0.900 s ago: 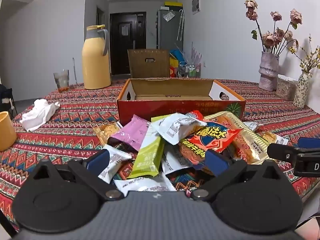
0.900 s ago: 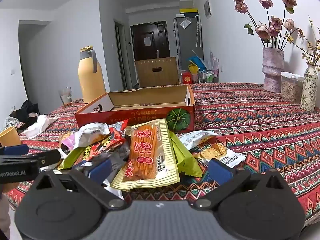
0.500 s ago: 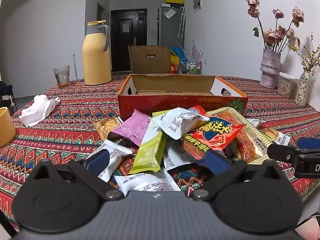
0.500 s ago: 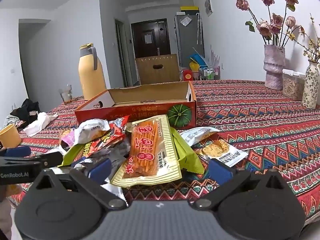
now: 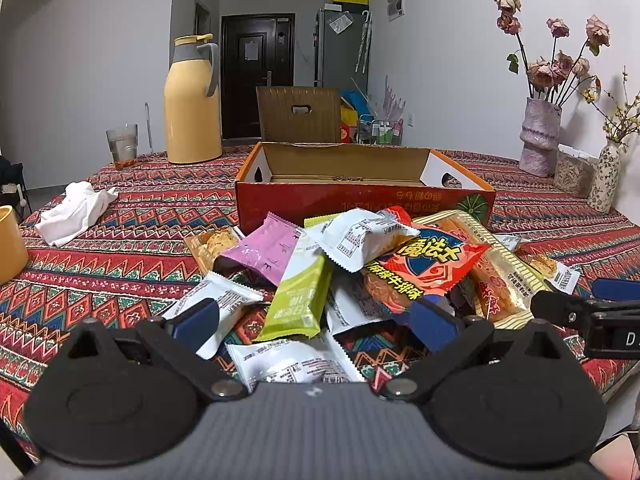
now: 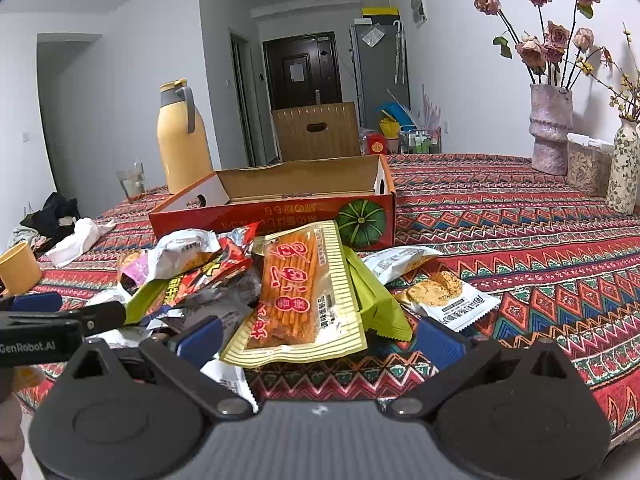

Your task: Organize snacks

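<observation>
The round table under its red zigzag-patterned woven cloth [image 5: 132, 240] carries everything I have to work with, and its near edge runs just under my wrists, so anything I drag toward myself could slide off. Behind the heap stands the long open orange-red cardboard box with a green pumpkin printed on its front [image 5: 360, 200], which I judge to be where the packets belong; I can see only part of its floor, and that part holds nothing. The pile of loose snack packets [image 5: 352, 264] lies against the box's front wall, overlapping and slanted, so lifting one may shift its neighbours. Largest is the flat yellow-striped clear pack of orange sticks [image 6: 298, 296], resting on top toward my right side. Beside it is the red crinkly bag with yellow characters [image 5: 432, 264], then the lime-green bar wrapper [image 5: 298, 298] leaning down the front, the pink foil sachet [image 5: 264, 248], and the small white packet showing a biscuit [image 6: 444, 296] lying apart on bare cloth. My left gripper [image 5: 316, 322] hovers low with its blue-padded fingers spread wide on either side of the green bar, gripping nothing. My right gripper [image 6: 320, 332] is equally wide, straddling the near end of the stick pack, also with nothing in it. There is open cloth to the right of the pile; the white crumpled cloth [image 5: 74, 212] and yellow thermos jug [image 5: 192, 104] sit well clear on the left.
</observation>
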Available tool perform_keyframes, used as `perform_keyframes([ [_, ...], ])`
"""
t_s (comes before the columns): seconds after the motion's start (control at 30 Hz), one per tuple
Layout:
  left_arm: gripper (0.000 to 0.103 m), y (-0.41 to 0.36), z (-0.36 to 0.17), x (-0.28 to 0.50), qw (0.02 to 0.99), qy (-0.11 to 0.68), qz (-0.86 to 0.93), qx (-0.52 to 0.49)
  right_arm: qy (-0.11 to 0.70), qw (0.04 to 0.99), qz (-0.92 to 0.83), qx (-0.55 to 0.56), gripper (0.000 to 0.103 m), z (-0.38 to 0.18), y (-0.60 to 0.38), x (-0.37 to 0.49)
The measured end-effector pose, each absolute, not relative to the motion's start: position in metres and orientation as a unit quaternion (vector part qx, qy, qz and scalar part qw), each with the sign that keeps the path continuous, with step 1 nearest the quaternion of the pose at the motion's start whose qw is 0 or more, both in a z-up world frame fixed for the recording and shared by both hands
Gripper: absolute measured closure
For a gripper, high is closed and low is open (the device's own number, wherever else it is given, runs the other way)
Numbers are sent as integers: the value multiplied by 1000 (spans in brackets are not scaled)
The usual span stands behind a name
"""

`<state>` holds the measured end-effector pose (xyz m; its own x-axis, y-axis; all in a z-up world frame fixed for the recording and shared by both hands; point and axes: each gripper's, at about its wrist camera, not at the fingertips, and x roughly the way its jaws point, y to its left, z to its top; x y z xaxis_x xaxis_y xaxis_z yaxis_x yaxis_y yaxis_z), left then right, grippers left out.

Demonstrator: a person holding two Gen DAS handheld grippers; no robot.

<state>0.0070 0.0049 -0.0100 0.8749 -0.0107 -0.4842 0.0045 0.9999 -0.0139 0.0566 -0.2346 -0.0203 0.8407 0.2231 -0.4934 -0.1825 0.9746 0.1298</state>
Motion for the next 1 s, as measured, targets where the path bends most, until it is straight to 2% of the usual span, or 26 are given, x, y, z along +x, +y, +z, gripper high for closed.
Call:
perform_keyframes([
  [1.0,0,8,-8,3,968,249,-5,-10,259,960,104,29,0,-18,-235,54],
])
